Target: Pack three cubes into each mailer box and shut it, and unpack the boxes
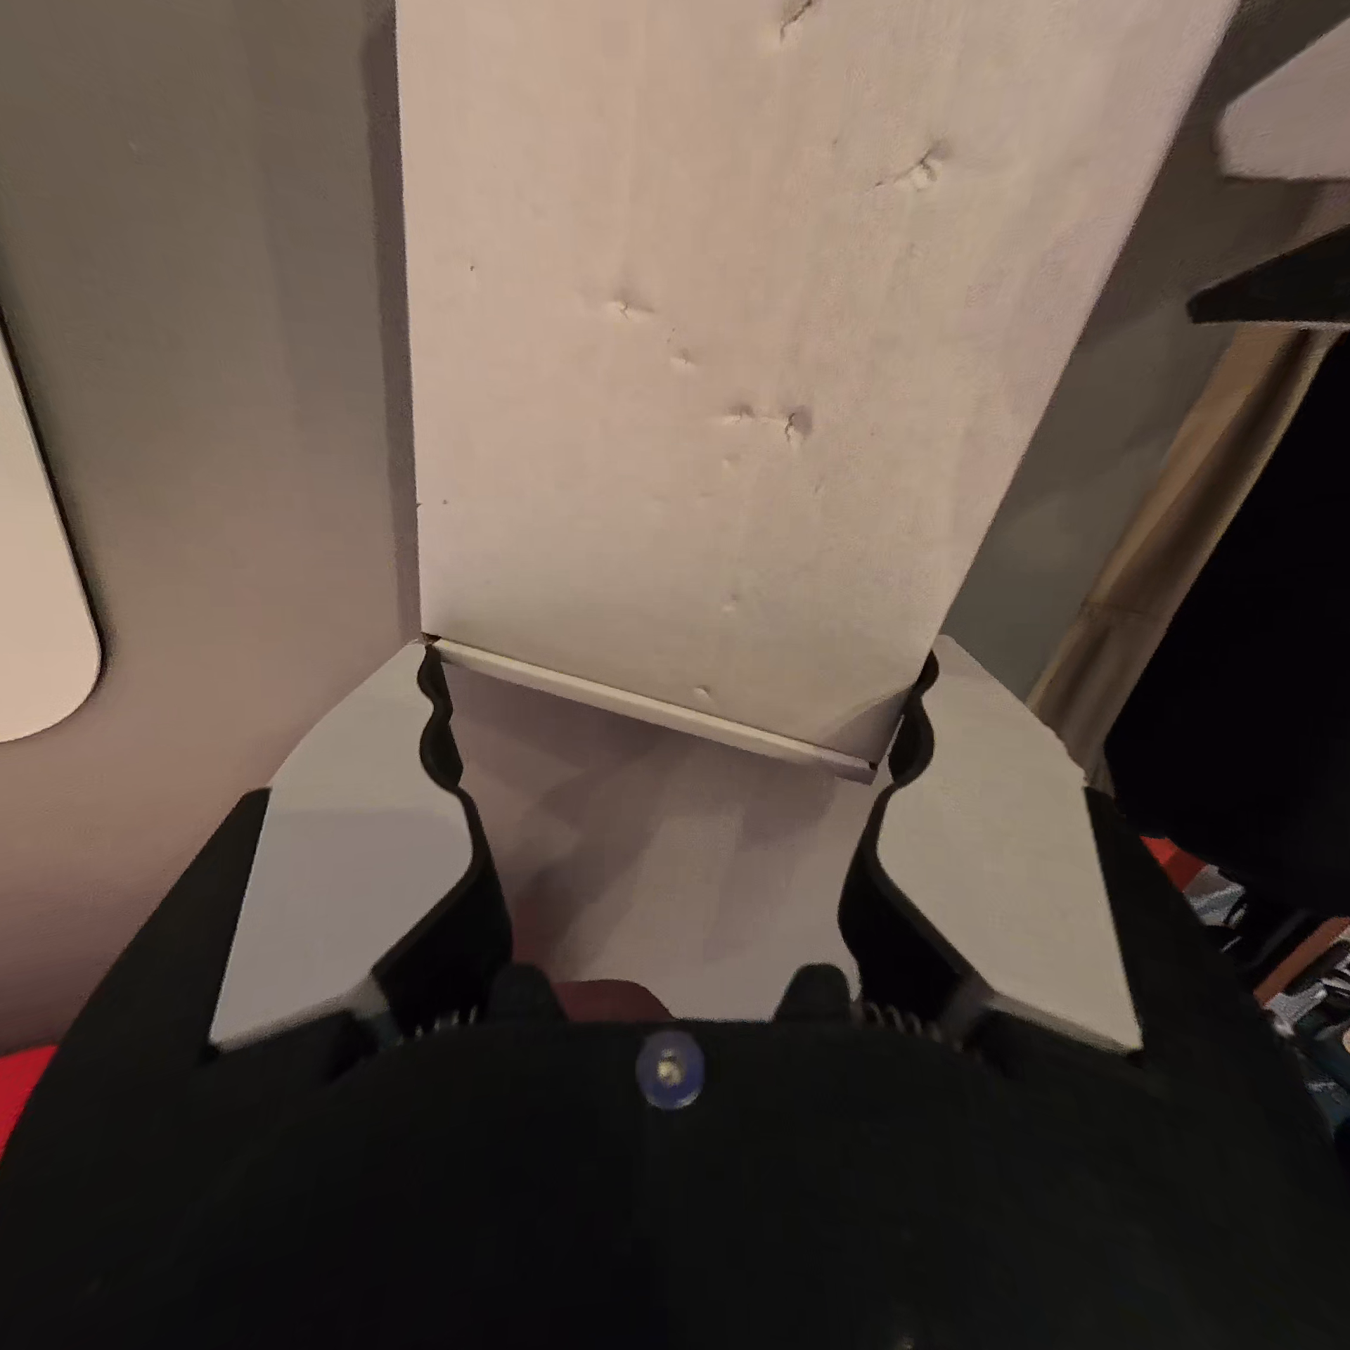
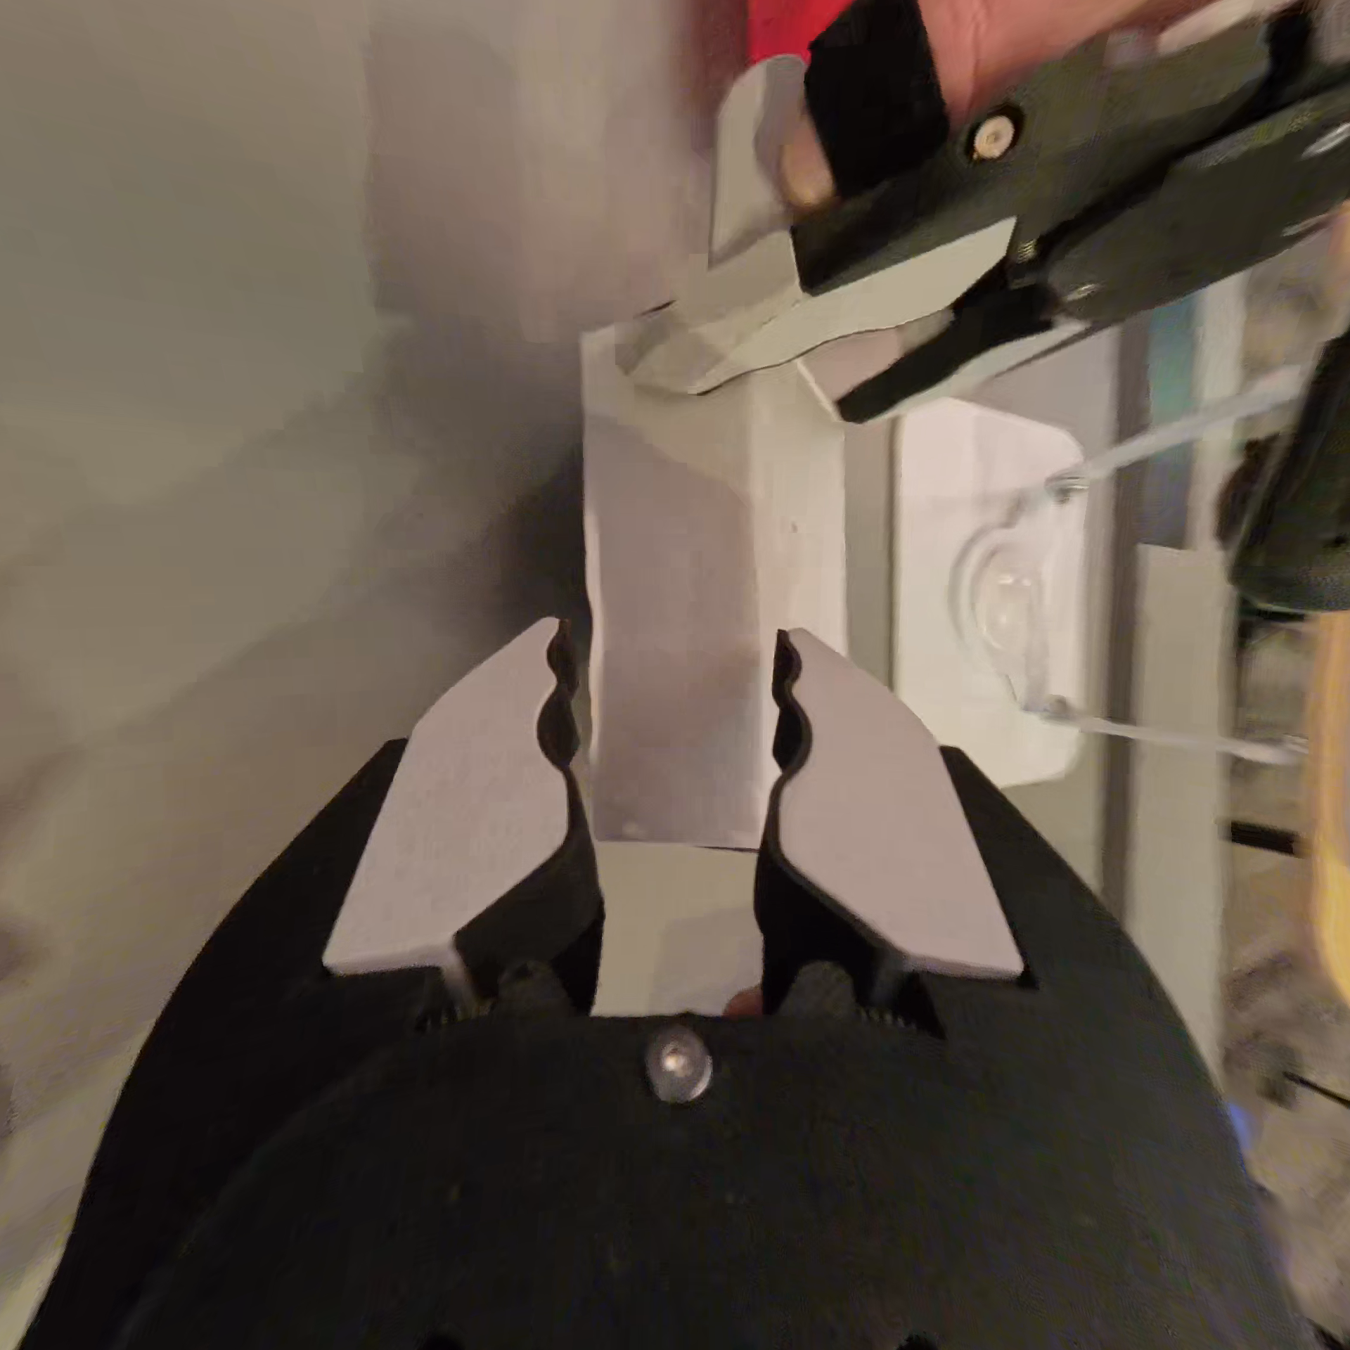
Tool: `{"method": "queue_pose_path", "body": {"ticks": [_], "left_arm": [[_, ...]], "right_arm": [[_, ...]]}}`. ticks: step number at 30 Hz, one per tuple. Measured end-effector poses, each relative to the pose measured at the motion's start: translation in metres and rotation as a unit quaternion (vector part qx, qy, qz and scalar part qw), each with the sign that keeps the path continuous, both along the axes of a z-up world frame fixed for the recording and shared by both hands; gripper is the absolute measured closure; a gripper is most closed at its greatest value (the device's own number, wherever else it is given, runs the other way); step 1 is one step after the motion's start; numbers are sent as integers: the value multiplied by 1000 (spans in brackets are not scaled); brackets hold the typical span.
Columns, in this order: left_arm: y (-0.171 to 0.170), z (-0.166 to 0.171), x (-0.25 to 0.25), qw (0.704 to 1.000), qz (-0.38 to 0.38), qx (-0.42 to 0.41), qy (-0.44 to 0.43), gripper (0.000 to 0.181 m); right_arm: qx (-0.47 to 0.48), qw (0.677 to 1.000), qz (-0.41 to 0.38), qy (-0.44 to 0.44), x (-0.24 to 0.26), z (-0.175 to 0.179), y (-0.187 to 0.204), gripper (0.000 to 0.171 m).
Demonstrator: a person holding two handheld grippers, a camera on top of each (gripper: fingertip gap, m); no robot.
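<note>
A white mailer box [image 1: 694, 329], its lid face dented in several spots, fills the left wrist view. My left gripper [image 1: 676, 672] has its jaws spread wide across the box's near end, fingertips against both side edges. In the right wrist view the box [image 2: 672, 584] runs away from me, seen narrow. My right gripper [image 2: 672, 643] clamps its near end, a white flap [image 2: 679, 928] between the fingers. The left gripper [image 2: 741, 387] shows at the box's far end, held by a hand. No cubes are in view.
A grey surface [image 2: 219, 438] lies behind the box. A white-lidded clear plastic container [image 2: 986, 584] sits right of the box; its rounded white corner also shows at the left [image 1: 36, 584]. A red sleeve [image 2: 782, 22] shows at the top. Dark clutter [image 1: 1242, 657] is at the right.
</note>
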State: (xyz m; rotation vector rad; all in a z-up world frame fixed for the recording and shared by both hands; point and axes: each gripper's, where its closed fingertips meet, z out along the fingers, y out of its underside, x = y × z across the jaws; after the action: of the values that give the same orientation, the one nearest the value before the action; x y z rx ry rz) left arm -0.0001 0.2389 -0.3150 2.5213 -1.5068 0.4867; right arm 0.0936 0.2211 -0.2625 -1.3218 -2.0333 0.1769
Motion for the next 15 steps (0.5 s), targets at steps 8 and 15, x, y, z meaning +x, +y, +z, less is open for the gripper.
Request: {"method": "queue_pose_path", "body": {"ticks": [8, 15], "left_arm": [[3, 2, 0, 999, 13, -44, 0, 65], [3, 2, 0, 998, 13, -54, 10, 65]], "right_arm": [[253, 967, 30, 28, -6, -15, -1, 145], [288, 957, 24, 31, -8, -17, 7, 162]]}}
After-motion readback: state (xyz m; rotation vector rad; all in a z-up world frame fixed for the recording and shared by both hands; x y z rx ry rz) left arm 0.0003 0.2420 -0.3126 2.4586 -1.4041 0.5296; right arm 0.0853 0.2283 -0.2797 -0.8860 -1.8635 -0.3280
